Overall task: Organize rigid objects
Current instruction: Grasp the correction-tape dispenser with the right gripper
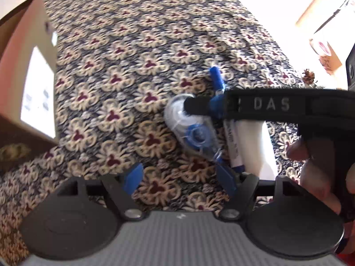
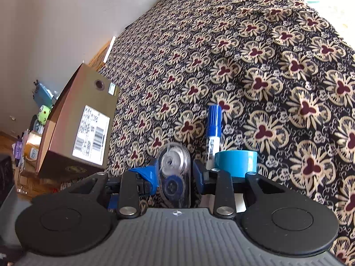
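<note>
Your biggest reference is the floral bedspread [image 2: 255,71], so read every place from it. The cardboard box [image 2: 86,124] with its shipping label stands off the spread's left edge. On the spread itself, right of the tape dispenser, sits the blue tape roll [image 2: 236,163], and the blue marker [image 2: 213,130] lies beside it, cap pointing away from you.

The correction tape dispenser [image 2: 174,175] is your piece. It stands on edge on the spread, between the fingers of your right gripper [image 2: 174,178]. The left pad looks to be touching its clear shell; on the right side a sliver of gap seems to remain, so count the dispenser as bracketed, not gripped. Your left gripper [image 1: 179,177] is spread wide over bare fabric with nothing in it.

Expect the dispenser to be light, hard and slick: smooth clear plastic that may twist out of a shallow pinch. Take it across the flat faces near the gears, in the thick middle, not at the tapered nose.

The right wrist view shows the box label, the roll and the pads on the shell. Only the left wrist view shows your right tool from outside, its black arm crossing the dispenser [image 1: 192,128], and your hand [image 1: 310,166] on the handle.
</note>
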`<state>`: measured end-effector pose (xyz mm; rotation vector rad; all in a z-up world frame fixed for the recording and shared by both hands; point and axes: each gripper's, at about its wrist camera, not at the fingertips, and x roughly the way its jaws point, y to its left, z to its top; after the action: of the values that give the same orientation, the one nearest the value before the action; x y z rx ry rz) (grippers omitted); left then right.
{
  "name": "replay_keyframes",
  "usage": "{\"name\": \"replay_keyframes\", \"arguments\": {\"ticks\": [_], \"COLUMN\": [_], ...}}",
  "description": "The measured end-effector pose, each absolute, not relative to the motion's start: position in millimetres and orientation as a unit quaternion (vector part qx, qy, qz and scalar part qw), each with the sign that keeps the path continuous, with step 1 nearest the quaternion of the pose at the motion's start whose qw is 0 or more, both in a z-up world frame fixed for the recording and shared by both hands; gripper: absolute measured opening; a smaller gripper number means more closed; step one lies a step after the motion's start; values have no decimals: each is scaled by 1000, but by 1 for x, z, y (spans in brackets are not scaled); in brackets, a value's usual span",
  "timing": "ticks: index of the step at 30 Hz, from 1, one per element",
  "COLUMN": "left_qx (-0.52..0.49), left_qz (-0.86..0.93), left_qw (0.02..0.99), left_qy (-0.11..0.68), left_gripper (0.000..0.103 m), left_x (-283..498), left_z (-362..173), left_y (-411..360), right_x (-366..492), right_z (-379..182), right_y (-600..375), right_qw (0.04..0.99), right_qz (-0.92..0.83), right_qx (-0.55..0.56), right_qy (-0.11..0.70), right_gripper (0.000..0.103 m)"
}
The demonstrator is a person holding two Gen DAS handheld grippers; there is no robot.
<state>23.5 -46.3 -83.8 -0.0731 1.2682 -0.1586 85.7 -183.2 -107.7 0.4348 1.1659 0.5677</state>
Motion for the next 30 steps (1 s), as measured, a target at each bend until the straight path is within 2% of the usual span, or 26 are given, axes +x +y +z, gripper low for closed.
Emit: {"name": "replay_keyframes", "arguments": {"ticks": [5,13,25,30], "left_qx": [-31,-19,-74,-67], "left_qz": [-82,-102,-99,-94], "left_qw": [811,833,833,836], "left_qy": [579,544,539,537], "left_gripper": [73,73,75,75], "left_x": [31,32,20,18], "left_z": [-90,-93,-93,-93], "left_y": [-49,-49,-24,-22], "right_x": [71,87,78,81], "right_z": [-106,-108,-105,-108], "right_y": [-173,-172,-143,-138], "right_qw": [785,759,729,731], "right_qz": [277,278,320,332], "right_qx": [169,206,183,179], "right_qy": [527,551,577,569], "right_gripper": [16,14,17,14]}}
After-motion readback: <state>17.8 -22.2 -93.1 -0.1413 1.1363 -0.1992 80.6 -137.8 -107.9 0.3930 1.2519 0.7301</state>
